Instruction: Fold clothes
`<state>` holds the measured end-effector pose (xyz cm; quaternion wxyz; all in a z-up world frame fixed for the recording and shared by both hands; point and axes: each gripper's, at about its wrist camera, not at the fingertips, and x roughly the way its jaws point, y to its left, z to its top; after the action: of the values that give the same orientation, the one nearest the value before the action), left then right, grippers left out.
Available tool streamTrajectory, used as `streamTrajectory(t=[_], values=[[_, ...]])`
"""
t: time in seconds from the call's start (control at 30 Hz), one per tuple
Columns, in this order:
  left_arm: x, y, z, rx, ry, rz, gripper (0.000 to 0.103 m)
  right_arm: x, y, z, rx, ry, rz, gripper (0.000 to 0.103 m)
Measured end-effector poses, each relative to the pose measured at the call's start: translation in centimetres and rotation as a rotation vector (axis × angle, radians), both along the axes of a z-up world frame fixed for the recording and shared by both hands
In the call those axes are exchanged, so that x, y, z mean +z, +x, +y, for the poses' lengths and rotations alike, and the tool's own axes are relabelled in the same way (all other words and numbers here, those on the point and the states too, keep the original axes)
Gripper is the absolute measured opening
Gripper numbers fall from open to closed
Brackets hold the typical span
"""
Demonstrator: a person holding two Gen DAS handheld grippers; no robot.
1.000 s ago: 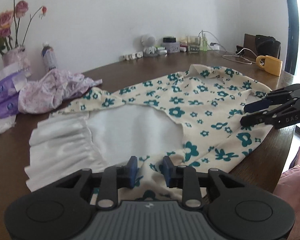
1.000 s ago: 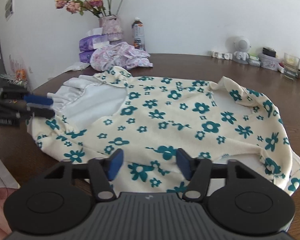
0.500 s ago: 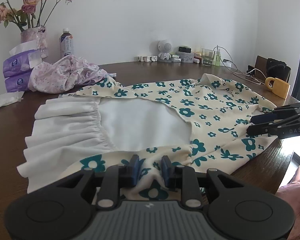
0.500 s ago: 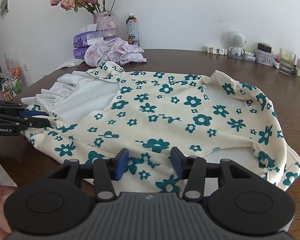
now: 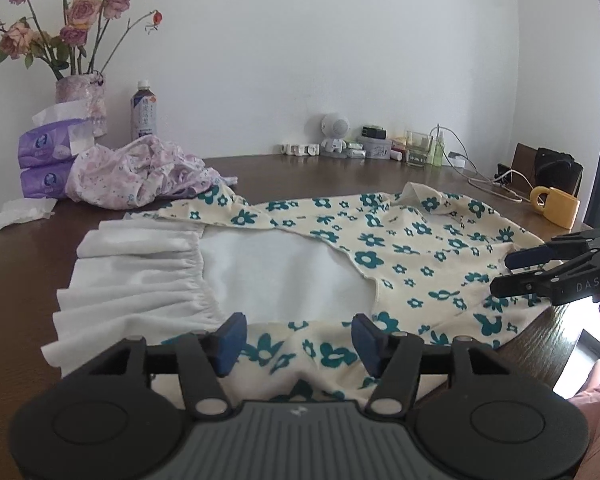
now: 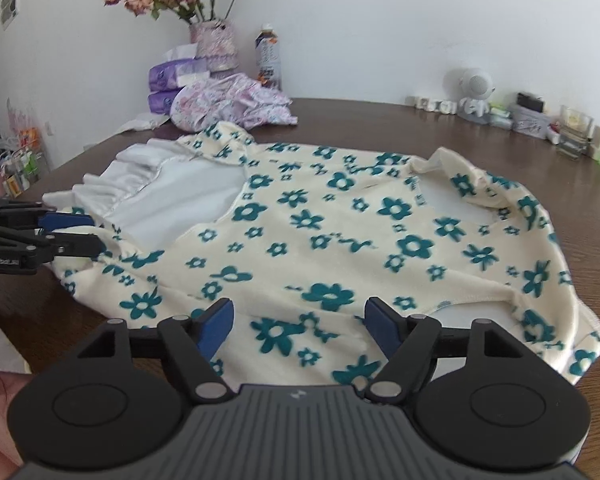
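Opening now, both jaws are seen clear of cloth: left gripper (image 5: 296, 338) and right gripper (image 6: 300, 322) released at the near hem. Dress (image 6: 340, 240) is spread flat on table (image 6: 380, 120); folds are judged mostly left.

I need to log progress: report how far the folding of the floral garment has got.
Done: the floral garment lies spread on the table, its near edge folded over. In hand: nothing; the left claw and right claw are opening over the near edge. Left: further folds, then the crumpled pink garment.
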<state>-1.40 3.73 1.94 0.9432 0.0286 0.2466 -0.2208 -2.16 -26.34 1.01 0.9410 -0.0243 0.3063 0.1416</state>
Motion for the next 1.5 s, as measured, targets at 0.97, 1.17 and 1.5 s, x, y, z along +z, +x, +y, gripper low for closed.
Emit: streamTrajectory(t=[0.97, 1.17, 1.5], values=[[-1.3, 2.2, -0.8, 0.105, -0.013, 0.08, 0.068, 4.0, 19.9, -7.1, -0.159, 0.1, 0.165, 0.02], [-1.3, 2.2, -0.6, 0.097, -0.035, 0.085, 0.07, 1.4, 24.3, -7.2, -0.211, 0.117, 0.248, 0.02], [1.6, 3.3, 0.0, 0.096, -0.078, 0.037, 0.07, 1.9, 22.7, -6.7, -0.148, 0.052, 0.253, 0.002]])
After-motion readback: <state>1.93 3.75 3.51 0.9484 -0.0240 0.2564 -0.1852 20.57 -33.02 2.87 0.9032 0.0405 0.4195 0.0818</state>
